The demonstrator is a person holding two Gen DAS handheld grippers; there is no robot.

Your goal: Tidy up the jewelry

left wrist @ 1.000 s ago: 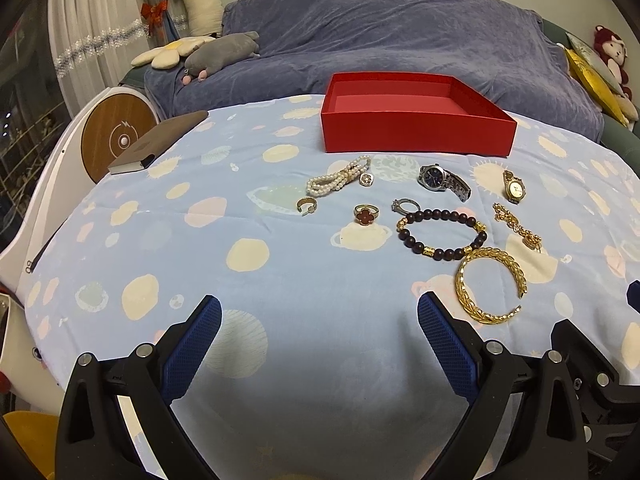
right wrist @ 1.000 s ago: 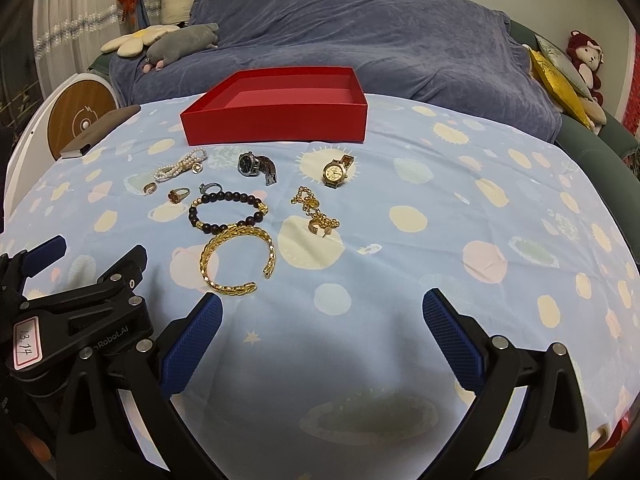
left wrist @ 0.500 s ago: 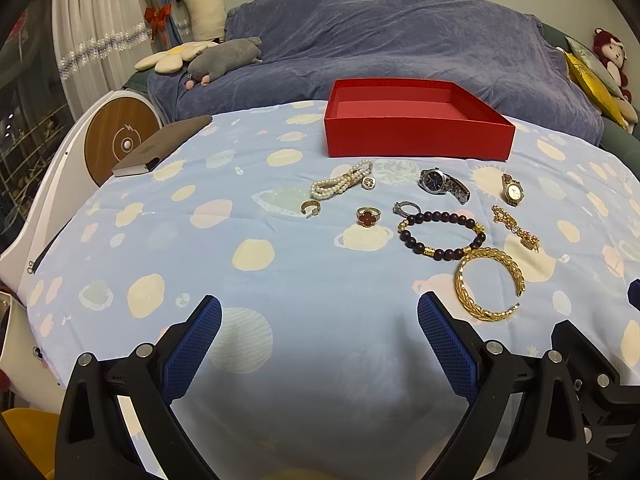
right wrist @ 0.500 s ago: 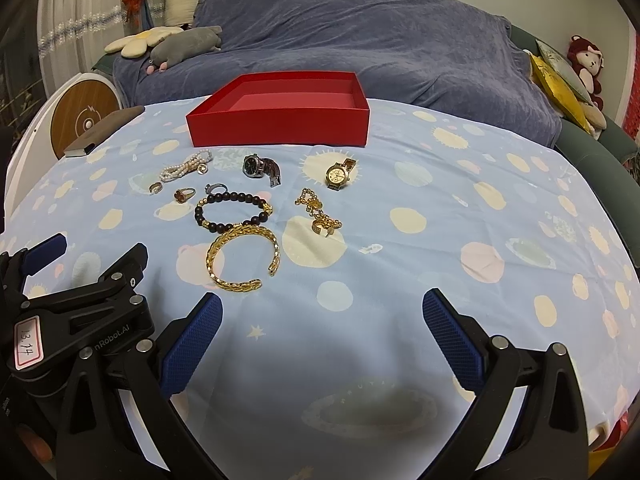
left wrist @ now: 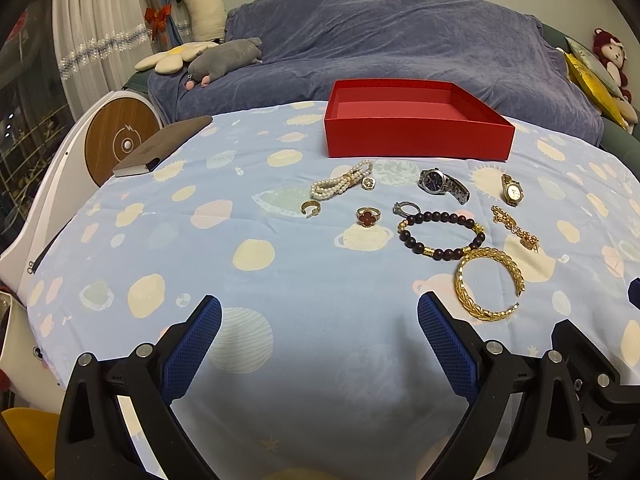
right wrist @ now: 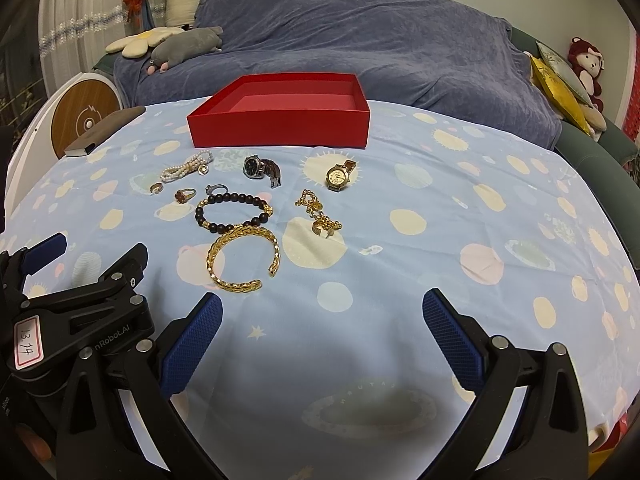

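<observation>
An empty red box stands at the far side of the table. In front of it lie a pearl bracelet, a silver watch, a gold watch, a red-stone ring, a dark bead bracelet, a gold chain and a gold bangle. My left gripper is open and empty, near the table's front, left of the bangle. My right gripper is open and empty, right of the bangle.
A blue patterned cloth covers the table. A brown notebook lies at the far left edge. A sofa with a blue cover and plush toys stands behind. The left gripper's body shows at the right wrist view's lower left.
Both cameras have tilted or drawn back slightly; the box and jewelry sit a little lower in view. Nothing on the table has moved. Both grippers stay open.
</observation>
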